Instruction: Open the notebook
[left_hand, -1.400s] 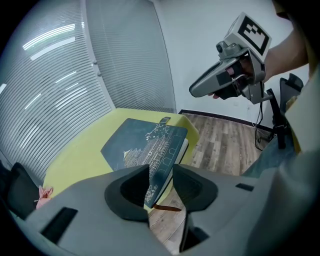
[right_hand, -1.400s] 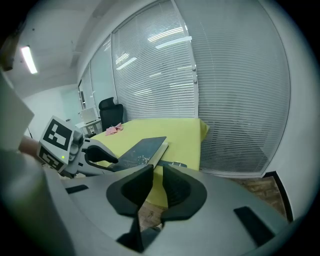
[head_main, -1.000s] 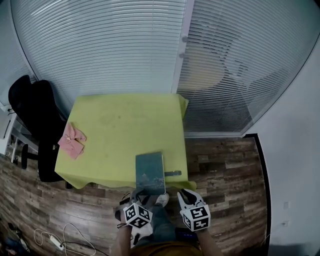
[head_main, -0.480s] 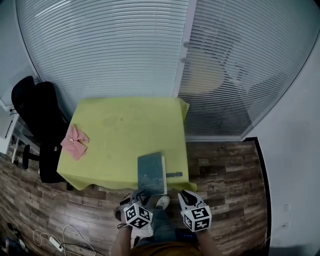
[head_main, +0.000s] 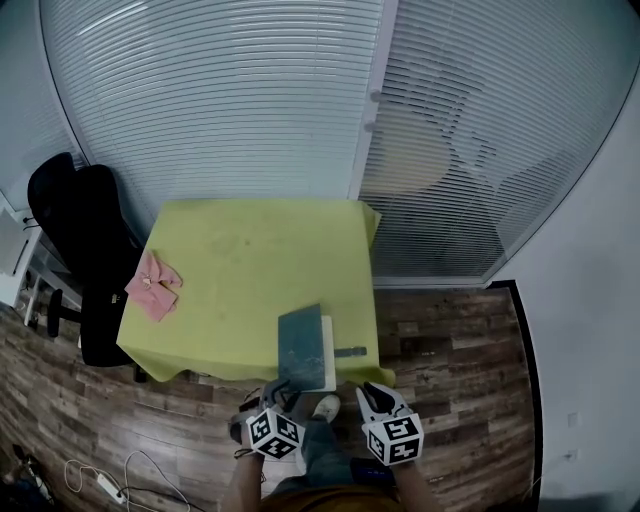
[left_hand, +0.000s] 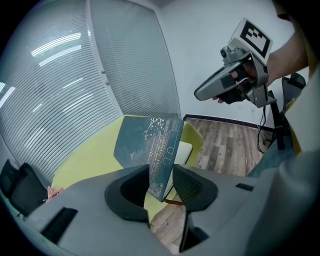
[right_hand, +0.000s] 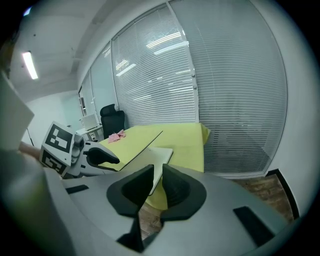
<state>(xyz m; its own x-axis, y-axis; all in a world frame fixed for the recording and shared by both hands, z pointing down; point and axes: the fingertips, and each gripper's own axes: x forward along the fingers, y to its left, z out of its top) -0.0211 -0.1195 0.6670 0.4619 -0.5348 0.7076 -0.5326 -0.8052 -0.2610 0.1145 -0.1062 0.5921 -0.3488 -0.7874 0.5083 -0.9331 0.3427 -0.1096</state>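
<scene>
The notebook (head_main: 300, 345) lies at the near edge of the yellow-green table (head_main: 250, 260). Its dark teal cover (left_hand: 147, 145), printed with white line drawings, is raised at a slant above the white page block (left_hand: 184, 150). My left gripper (left_hand: 161, 187) is shut on the cover's near corner. In the head view the left gripper (head_main: 283, 388) sits just below the table's edge. My right gripper (right_hand: 157, 182) is shut on the near corner of the white page block (right_hand: 159, 155), and the lifted cover (right_hand: 137, 147) shows edge-on to its left. The right gripper (head_main: 365, 392) is beside the notebook's right corner.
A pink cloth (head_main: 152, 283) lies at the table's left edge. A black office chair (head_main: 75, 230) stands left of the table. A dark strap (head_main: 348, 350) sticks out from the notebook's right side. White blinds (head_main: 220, 100) close off the far side. Wood floor (head_main: 450, 340) surrounds the table.
The notebook's cover has gone from lying flat to tilted up on its left side, with white pages now showing at its right. Both grippers stay near the table's front edge.
</scene>
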